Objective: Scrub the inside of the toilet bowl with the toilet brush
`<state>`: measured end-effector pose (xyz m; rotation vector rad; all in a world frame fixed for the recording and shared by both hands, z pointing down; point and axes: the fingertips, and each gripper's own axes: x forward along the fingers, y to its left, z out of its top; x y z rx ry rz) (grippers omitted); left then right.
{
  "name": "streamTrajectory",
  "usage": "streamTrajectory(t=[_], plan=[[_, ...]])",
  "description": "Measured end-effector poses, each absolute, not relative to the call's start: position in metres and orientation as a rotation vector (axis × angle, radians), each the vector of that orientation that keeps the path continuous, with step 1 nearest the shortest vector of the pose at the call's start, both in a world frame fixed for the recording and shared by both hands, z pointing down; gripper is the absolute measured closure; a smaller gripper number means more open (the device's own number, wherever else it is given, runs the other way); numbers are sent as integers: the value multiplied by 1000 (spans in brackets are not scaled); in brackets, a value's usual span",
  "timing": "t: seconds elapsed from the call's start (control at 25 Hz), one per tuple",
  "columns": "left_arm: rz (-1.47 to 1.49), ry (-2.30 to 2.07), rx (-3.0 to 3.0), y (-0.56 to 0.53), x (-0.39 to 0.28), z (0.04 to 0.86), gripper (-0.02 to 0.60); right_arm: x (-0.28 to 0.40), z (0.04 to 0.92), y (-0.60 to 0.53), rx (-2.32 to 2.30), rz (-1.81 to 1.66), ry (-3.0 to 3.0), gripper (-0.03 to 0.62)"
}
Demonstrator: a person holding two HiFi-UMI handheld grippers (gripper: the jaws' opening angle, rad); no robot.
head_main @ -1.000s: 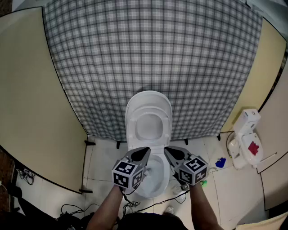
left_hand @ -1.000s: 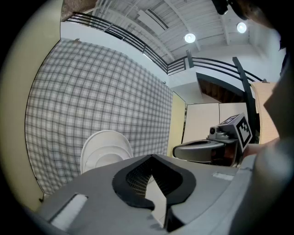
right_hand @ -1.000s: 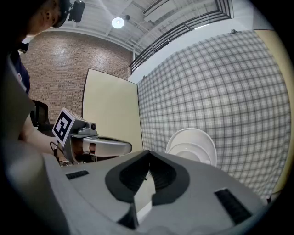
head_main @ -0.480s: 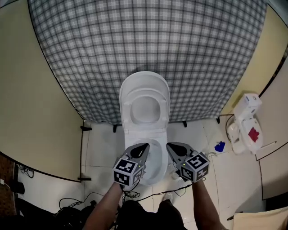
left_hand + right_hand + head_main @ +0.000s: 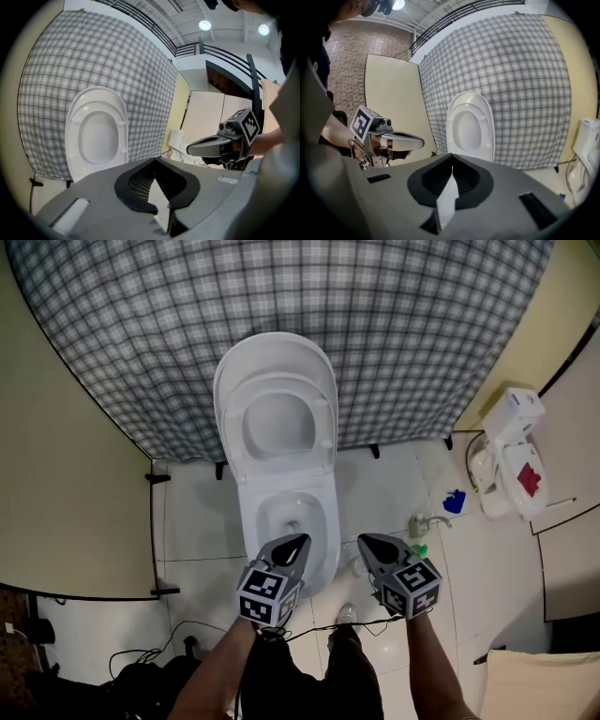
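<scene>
Toilet (image 5: 281, 482) sits lid-up right ahead, left claw (image 5: 298, 542) & right claw (image 5: 367, 542) both pressed together on nothing by its near rim, brush nowhere I can pick out, so I'd find it 1st, then pinch its handle tight.

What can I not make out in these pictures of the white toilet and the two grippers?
- No toilet brush is recognisable anywhere.
- White ceramic toilet bowl: in the head view the left gripper covers part of its front rim; in both gripper views the grey gripper body hides it.
- Small blue floor object: head view, too small to identify.
- White device with red label: cut off by the right gripper view's edge.
</scene>
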<state>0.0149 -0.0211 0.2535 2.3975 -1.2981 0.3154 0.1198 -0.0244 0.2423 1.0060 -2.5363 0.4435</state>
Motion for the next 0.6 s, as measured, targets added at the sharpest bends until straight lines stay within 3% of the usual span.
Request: streamTrajectory(t=[0.4,0.6], plan=[[387,-1202,2313,-8,48,376,574,188,371,-8,1162,606,-2329,592],[421,-1144,2282,2,73,429,574,217,442,3,1155,667,-2221,560]])
